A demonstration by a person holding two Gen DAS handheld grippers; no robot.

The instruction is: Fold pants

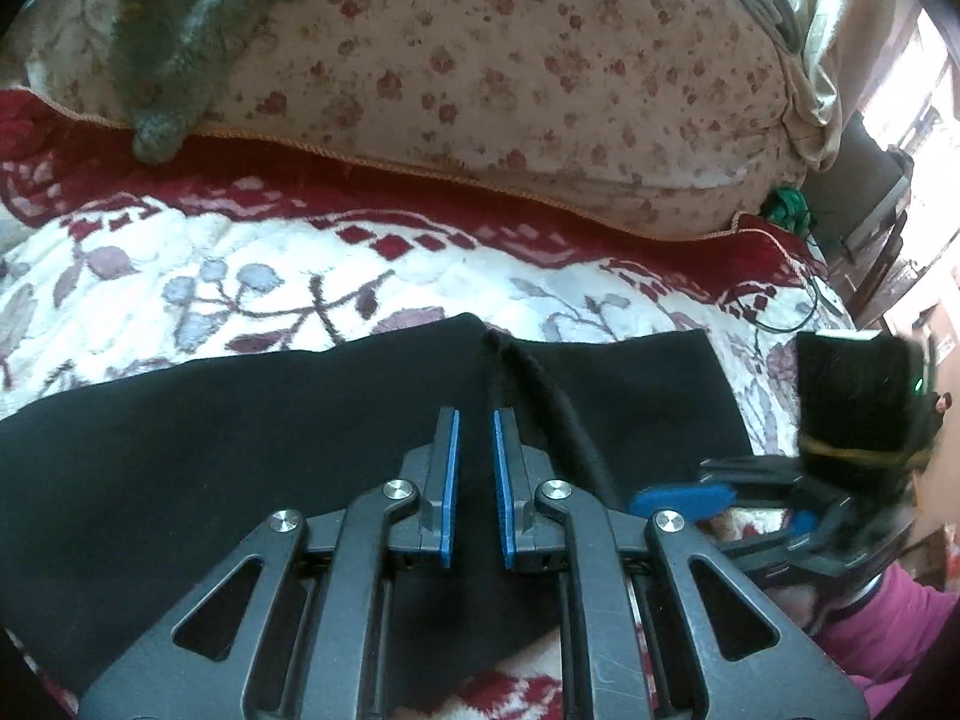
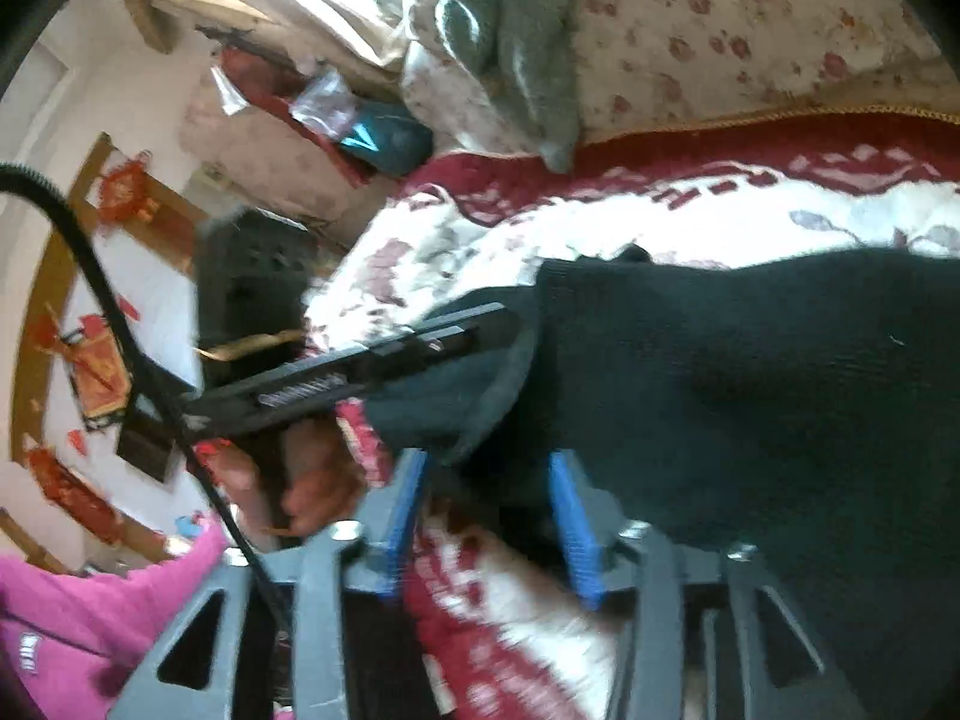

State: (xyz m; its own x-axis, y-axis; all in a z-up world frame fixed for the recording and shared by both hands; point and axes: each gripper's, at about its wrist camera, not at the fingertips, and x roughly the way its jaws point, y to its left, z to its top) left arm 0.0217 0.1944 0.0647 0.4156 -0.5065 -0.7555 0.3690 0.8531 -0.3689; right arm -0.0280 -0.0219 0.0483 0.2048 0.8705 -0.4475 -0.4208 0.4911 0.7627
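Observation:
Black pants [image 1: 240, 450] lie spread across the floral quilt [image 1: 240, 276]. In the left wrist view my left gripper [image 1: 475, 420] sits low over them, its blue pads nearly together with a ridge of black cloth running up into the gap. The right wrist view shows that gripper's fingers [image 2: 456, 330] side on, with the pants' [image 2: 750, 390] edge hanging from them. My right gripper [image 2: 489, 459] stands open, a corner of the black cloth at its tips and the pads not pressing on it. Its blue pad [image 1: 678, 499] also shows at the right of the left wrist view.
A big flowered pillow [image 1: 510, 78] with a grey-green fuzzy cloth [image 1: 180, 48] on it lies along the far side of the bed. The quilt's red border runs below it. A pink sleeve [image 2: 90, 612] and a hand [image 2: 312, 480] are at the left, with a black cable [image 2: 102, 300].

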